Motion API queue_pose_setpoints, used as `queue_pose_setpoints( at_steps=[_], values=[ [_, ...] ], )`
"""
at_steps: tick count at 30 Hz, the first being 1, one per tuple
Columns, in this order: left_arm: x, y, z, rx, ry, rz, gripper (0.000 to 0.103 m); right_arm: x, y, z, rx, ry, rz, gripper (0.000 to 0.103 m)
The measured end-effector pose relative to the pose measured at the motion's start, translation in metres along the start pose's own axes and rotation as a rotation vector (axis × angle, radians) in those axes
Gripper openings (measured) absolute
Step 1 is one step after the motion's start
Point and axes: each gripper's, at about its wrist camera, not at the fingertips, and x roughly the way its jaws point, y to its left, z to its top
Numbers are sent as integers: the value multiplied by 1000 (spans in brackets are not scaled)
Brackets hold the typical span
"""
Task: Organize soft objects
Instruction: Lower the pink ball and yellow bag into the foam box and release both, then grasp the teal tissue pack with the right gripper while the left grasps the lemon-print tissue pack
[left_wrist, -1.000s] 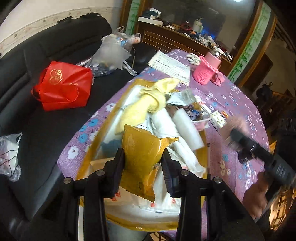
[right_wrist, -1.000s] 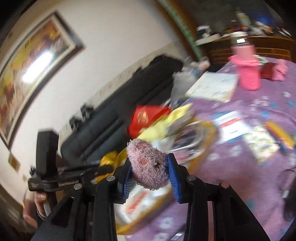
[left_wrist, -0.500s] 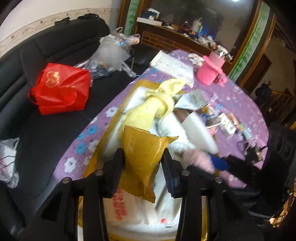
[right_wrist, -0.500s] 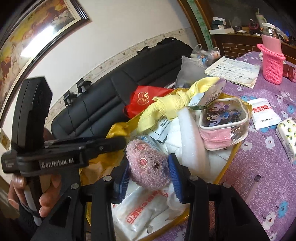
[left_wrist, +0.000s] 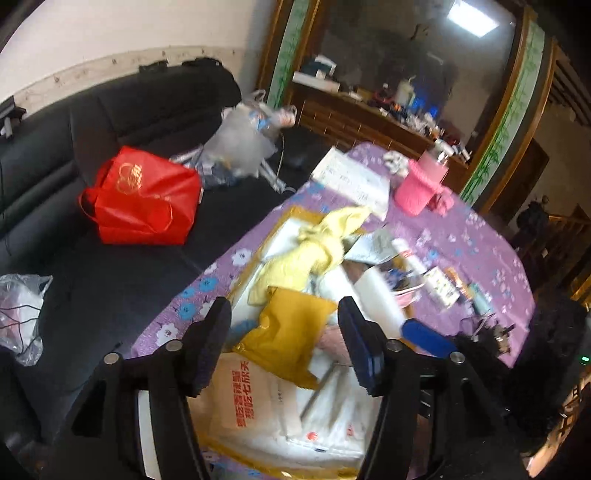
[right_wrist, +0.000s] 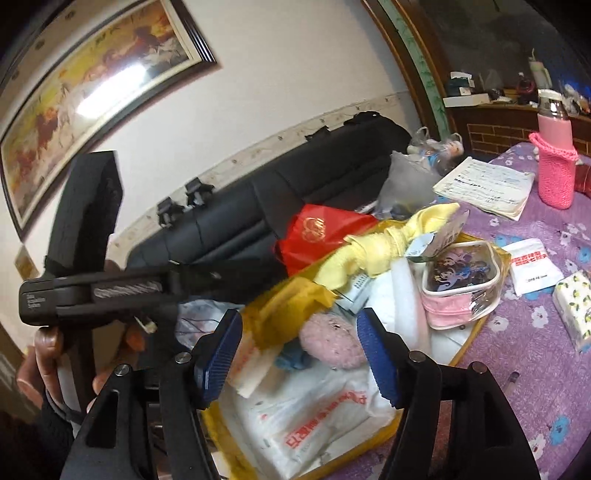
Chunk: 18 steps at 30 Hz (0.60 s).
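Note:
A yellow bag (right_wrist: 476, 334) lies open on the purple flowered table (left_wrist: 469, 236), full of soft things. A pink fuzzy plush (right_wrist: 332, 341) lies loose in it between my right gripper's open fingers. My right gripper (right_wrist: 301, 352) is open and empty above it. A yellow packet (left_wrist: 288, 332) lies on white packets (left_wrist: 255, 391) in the bag. My left gripper (left_wrist: 286, 345) is open around it without touching. A yellow cloth (left_wrist: 321, 243) and a clear pink pouch (right_wrist: 461, 284) also lie in the bag.
A black sofa (left_wrist: 74, 258) at the left holds a red bag (left_wrist: 142, 197) and plastic bags (left_wrist: 243, 144). A pink knitted bottle holder (right_wrist: 556, 166), a paper pad (right_wrist: 487, 186), a white packet (right_wrist: 533, 266) and a tissue pack (right_wrist: 576, 310) lie on the table.
Both grippers have opened. The right one let go of the pink plush, which now lies in the bag. The left one let go of the yellow packet.

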Motion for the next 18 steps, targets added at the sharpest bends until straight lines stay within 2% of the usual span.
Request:
queue_pose_setpoints(
  at_steps=[2, 5, 7, 10, 13, 16, 18],
  values=[
    [-11, -8, 1, 16, -15, -13, 64, -3, -2, 2, 3, 26, 45, 71],
    [-25, -21, -1, 36, -42, -30, 65, -14, -9, 9, 21, 61, 76, 78],
    [-29, -28, -3, 29, -41, -50, 67, -34, -20, 20, 54, 65, 92, 78],
    [-32, -45, -5, 35, -37, -89, 67, -66, -41, 37, 65, 64, 47, 80],
    [-28, -66, -5, 51, -20, -144, 67, -109, -76, 50, 66, 65, -40, 81],
    [-19, -91, -6, 57, 19, -208, 67, -151, -126, 56, 116, 94, -97, 84],
    [-10, -110, -8, 70, 49, -247, 67, -177, -164, 54, 174, 76, -122, 84]
  ],
)
